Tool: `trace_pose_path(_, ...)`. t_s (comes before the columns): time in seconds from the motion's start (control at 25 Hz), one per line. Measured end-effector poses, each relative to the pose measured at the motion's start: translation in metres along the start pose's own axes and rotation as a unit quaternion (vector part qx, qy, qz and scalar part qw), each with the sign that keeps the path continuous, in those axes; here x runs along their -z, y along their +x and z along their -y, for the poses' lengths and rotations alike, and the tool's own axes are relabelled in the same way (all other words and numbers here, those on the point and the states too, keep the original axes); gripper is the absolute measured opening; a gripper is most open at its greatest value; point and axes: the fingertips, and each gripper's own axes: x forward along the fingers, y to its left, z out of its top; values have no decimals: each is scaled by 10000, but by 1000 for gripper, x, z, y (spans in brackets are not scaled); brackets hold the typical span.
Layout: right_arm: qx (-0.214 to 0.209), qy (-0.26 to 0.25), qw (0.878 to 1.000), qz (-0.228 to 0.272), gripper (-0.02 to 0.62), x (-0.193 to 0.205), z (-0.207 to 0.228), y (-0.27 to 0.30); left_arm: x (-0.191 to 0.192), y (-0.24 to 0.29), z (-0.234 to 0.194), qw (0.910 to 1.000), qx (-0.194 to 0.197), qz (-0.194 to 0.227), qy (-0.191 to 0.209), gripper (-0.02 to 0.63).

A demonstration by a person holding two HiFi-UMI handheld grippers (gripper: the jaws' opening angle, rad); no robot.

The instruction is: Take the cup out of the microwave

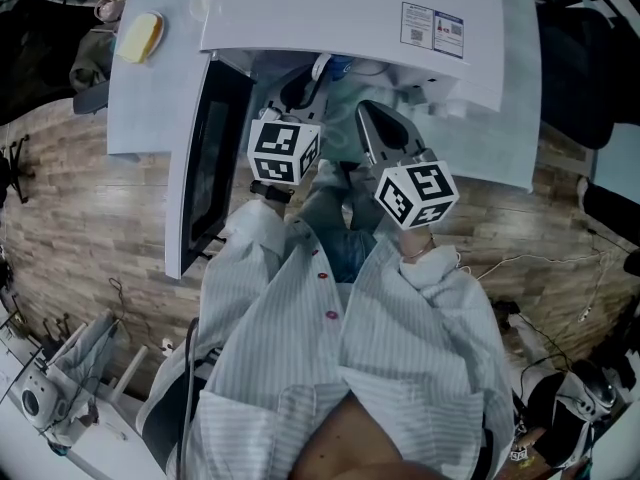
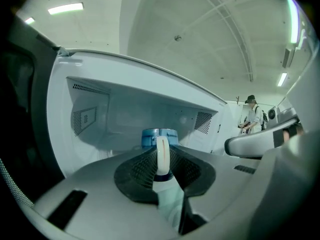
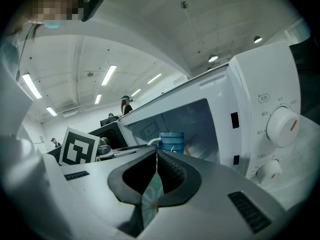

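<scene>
Pinching the cup's white handle [image 2: 162, 149], the left gripper [image 2: 161, 160] has the blue cup [image 2: 151, 136] gripped inside the open microwave [image 2: 100, 119]. Right gripper [image 3: 156, 156] hovers alongside, jaws pressed together on nothing, facing the cavity. Beyond, the door [image 1: 205, 168] hangs wide at left.

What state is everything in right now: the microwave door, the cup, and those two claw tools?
Door: swung open.
Cup: upright, in the microwave opening, held by its handle.
Left gripper: jaws shut on the handle.
Right gripper: jaws shut, empty.
</scene>
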Motion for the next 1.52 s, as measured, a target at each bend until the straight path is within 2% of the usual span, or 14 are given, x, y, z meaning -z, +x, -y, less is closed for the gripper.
trace_pose_path(0.32,17,-4,10000,85,35,-6,-2,-3,-15,-6,16,9994,240,164,-210,72)
trace_pose_path(0.64,10,-15,9999,118,35,-10,-5,-5,-15,-26,20,9988,259,165,-380,71)
trace_pose_path(1.12,-221,-162,9993,240,35,-28,-17,-13,-34,-53,33,9988,119,348,-322,71)
trace_pose_path(1.52,-429,-285,9984,214,35,-44,-9,-36,-48,-73,57,9982,-108,457,-377,71)
